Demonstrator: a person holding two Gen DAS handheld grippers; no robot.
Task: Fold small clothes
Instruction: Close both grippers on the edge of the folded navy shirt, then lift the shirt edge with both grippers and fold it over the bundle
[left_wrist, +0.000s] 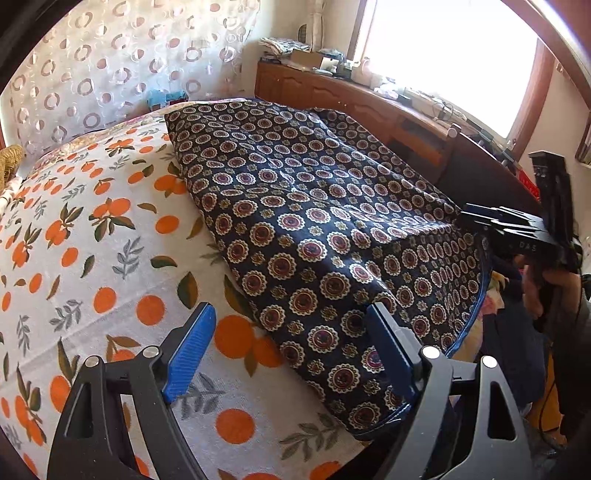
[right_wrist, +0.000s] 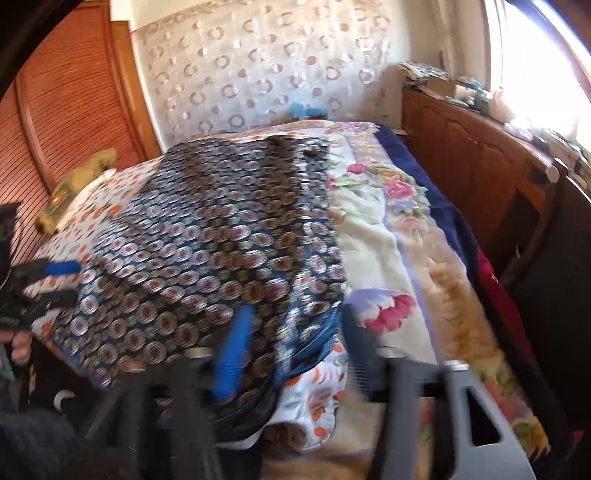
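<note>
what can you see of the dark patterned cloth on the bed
The dark patterned cloth is navy fabric printed with rows of round flower-like medallions in cream and red, edged with a blue hem. It lies spread and folded over itself, with a raised fold ridge across its middle, on an orange-print sheet. Its near corner sits between the open fingers of the left gripper, unpinched. In the blurred right wrist view its near edge bunches between the right gripper's fingers.

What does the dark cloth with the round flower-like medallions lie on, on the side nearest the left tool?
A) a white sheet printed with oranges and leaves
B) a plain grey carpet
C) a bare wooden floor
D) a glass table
A: in the left wrist view the dark medallion cloth rests on the white orange-print sheet, which stretches under the open left tool.
</note>
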